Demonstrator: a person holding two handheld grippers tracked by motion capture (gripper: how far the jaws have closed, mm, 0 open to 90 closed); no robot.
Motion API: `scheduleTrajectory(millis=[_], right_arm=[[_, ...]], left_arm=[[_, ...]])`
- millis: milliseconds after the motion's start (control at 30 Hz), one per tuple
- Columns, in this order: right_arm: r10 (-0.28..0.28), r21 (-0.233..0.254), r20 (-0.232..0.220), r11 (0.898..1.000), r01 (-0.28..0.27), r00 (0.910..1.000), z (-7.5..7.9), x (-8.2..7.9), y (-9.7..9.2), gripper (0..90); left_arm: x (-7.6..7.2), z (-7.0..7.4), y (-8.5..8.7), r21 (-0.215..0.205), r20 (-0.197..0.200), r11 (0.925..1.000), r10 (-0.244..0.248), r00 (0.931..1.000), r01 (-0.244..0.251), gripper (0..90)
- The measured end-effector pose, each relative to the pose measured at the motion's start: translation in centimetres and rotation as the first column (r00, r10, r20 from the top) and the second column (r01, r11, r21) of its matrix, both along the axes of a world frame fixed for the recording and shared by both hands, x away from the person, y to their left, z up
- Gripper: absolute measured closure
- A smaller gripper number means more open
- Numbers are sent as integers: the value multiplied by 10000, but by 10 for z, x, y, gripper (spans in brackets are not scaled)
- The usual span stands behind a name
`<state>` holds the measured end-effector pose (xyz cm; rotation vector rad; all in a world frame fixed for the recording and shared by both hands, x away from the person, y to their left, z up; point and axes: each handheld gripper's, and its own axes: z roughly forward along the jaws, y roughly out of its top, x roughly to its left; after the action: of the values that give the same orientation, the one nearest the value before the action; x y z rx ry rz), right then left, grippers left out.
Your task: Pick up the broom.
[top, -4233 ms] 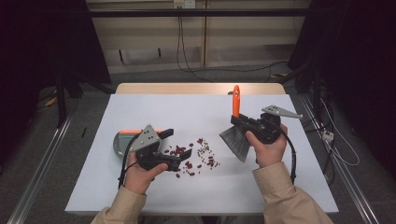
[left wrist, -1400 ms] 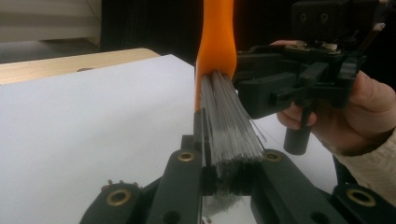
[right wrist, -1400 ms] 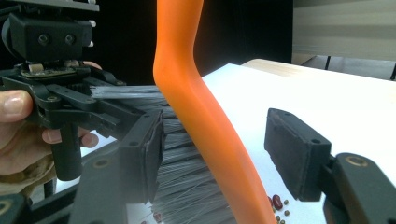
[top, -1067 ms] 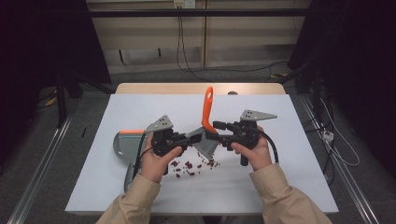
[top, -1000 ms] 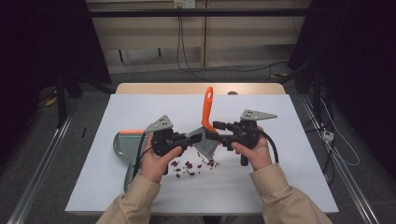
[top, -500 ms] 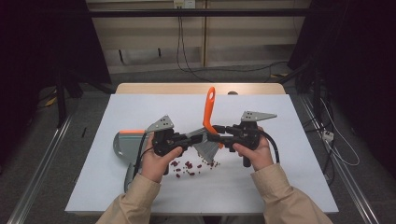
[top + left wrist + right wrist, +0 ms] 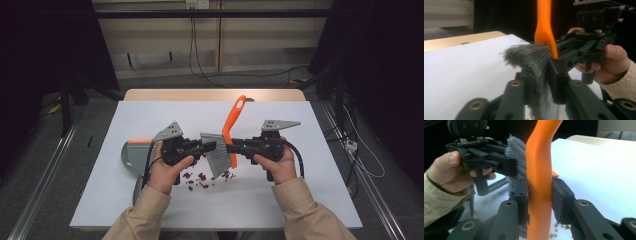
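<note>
Orange-handled and grey-bristled, one hand brush (image 7: 226, 141) stood nearly upright above the table (image 7: 310, 195) between two grippers, handle up and leaning right, bristles down; the closing right gripper (image 7: 234, 147) clamped its handle, the left gripper (image 7: 212, 146), jaws easing apart, held its bristles.

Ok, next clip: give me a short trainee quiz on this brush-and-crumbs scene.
1. Which clamps the orange handle of the brush: the left gripper or the right gripper?
2. True or false: the dustpan lies on the table, held by no gripper.
3. The crumbs lie: A in the dustpan; B on the table below the bristles; C on the floor.
Key: 1 right gripper, jaws just closing on it; the left gripper's jaws, just opening, have the bristles between them. 2 true. 3 B.
</note>
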<state>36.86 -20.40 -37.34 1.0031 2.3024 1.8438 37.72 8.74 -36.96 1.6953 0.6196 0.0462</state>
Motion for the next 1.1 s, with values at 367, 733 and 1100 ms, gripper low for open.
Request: scheduleTrajectory(millis=[367,733,1100], right_arm=[[-1464,-753,287,9861,1482,9888,9,-3,-39,696],[-2520,-2274,564,9389,2582,9661,8,-6,-65,696],[-3197,-3753,1022,8646,3341,9420,9,-8,-81,696]], left_arm=[[2,2,6,695,334,9963,478,9983,-501,373],[1,5,12,1002,606,9913,793,9950,-851,211],[2,6,20,1225,851,9867,969,9917,-1069,179]])
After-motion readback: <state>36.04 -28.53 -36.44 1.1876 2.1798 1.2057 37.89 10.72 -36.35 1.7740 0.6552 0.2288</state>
